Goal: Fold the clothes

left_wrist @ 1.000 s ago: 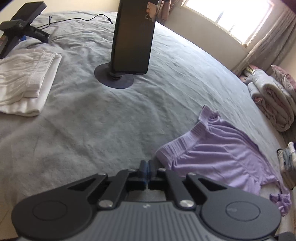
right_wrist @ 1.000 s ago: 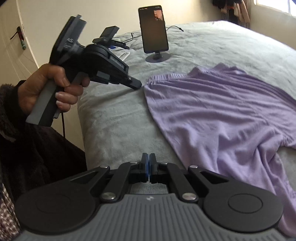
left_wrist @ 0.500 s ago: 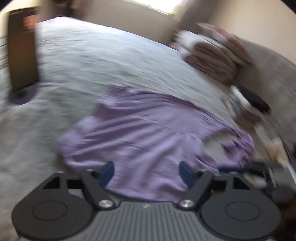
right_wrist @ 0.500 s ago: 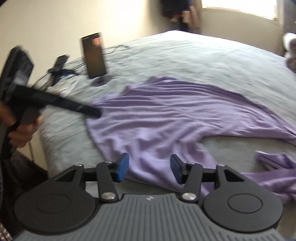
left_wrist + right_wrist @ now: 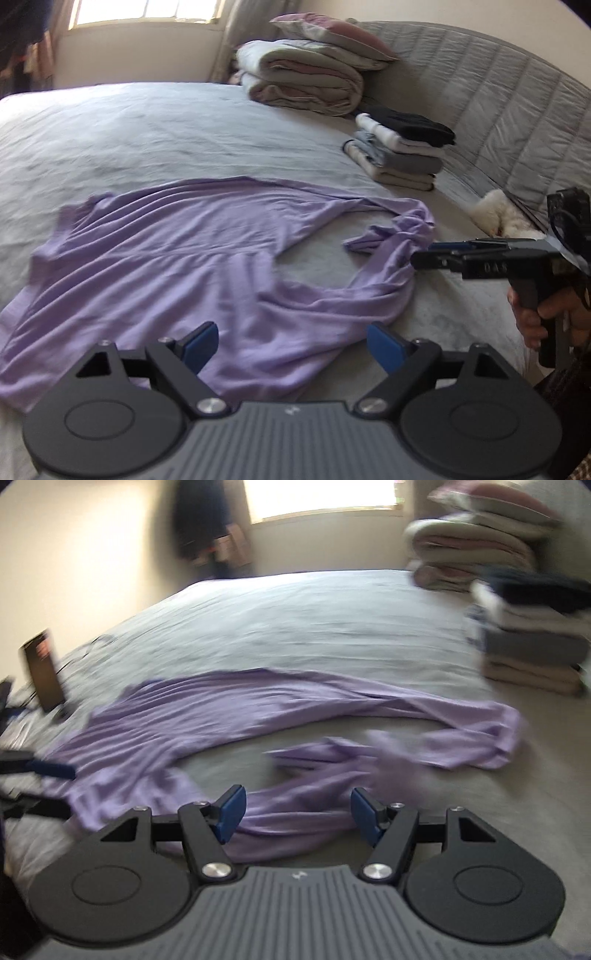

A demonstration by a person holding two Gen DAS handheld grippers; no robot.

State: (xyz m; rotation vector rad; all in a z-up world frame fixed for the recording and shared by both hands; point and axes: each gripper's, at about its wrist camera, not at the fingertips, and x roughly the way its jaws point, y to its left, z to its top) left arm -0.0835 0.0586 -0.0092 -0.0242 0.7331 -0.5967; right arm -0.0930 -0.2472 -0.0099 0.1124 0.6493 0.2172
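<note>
A thin, soft lilac garment (image 5: 177, 273) lies spread and rumpled across the middle of the left wrist frame, on a grey, finely creased bed cover (image 5: 184, 125); its fabric shows fine ribs and long folds, and one twisted end bunches at centre right. The left gripper (image 5: 291, 341), matt black with blue pads, sits at the bottom of that frame above the cloth; its jaws are opening and the pads press on nothing. At the right edge, a hand (image 5: 543, 314) holds the right gripper (image 5: 424, 254), whose side bears raised letters reading "DAS". In the blurred right wrist frame the right gripper's jaws are also opening over the cloth, gripping nothing. At upper right of the left wrist frame stand a stack of folded clothes (image 5: 402, 147), a rolled quilt (image 5: 303, 77) and a quilted grey headboard (image 5: 498, 103). A dark phone (image 5: 42, 670) stands at left in the right wrist frame.
</note>
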